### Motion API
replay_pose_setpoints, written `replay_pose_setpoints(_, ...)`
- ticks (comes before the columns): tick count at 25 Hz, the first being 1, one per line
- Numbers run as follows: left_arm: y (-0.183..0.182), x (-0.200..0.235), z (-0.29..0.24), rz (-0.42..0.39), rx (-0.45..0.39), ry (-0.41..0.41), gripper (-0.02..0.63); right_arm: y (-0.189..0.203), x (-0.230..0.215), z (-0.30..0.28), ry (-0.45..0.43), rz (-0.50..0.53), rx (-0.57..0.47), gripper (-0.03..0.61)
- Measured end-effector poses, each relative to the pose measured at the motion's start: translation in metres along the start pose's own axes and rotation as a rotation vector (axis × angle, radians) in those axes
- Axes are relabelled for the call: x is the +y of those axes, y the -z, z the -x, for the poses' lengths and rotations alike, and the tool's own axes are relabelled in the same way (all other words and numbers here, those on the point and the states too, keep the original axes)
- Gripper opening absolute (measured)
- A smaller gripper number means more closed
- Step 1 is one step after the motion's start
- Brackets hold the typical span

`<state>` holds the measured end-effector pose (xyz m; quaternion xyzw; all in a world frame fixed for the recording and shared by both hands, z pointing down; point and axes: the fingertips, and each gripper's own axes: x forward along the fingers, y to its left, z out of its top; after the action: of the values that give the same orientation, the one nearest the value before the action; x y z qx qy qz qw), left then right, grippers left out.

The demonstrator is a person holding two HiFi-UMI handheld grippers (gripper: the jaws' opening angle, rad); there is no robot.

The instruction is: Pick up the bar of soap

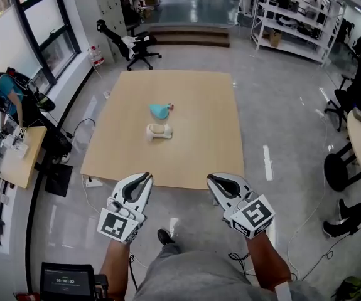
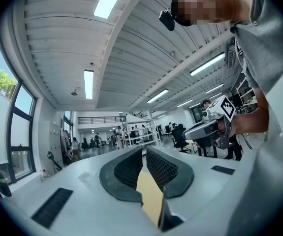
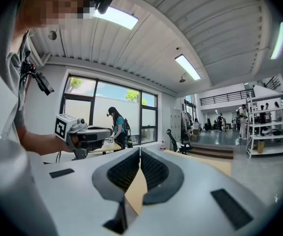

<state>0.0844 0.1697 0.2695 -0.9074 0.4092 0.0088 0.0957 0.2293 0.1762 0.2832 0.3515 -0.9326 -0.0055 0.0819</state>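
Just off table (image 1: 193, 162) edge, fingers (image 1: 144, 182) hover (closed).

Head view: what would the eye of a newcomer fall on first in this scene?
First comes the large tan table in the middle of the open hall, with a teal object and a cream object, possibly the soap, near its centre. In front, the left gripper and right gripper are held shut at the table's near edge.

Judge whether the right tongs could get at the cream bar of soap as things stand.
Probably yes: nothing lies between the right tongs and the cream bar of soap on the tan wooden table. They are shut, short of the near edge, and must open.
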Motion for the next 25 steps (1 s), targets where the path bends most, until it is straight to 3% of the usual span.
replay_pose_setpoints(10, 0.051, 0.120, -0.036, 0.021, 0.003, 0.071, 0.031, 0.007, -0.035, -0.137, 0.047, -0.035, 0.000, 0.008)
replay_pose_setpoints(17, 0.071, 0.174, -0.050, 0.030, 0.016, 0.132, 0.031, 0.002, -0.052, -0.205, 0.084, -0.047, -0.008, 0.008)
replay_pose_setpoints(25, 0.103, 0.210, -0.082, 0.044, 0.046, 0.141, 0.029, 0.010, -0.081, -0.257, 0.059, -0.060, 0.000, 0.008)
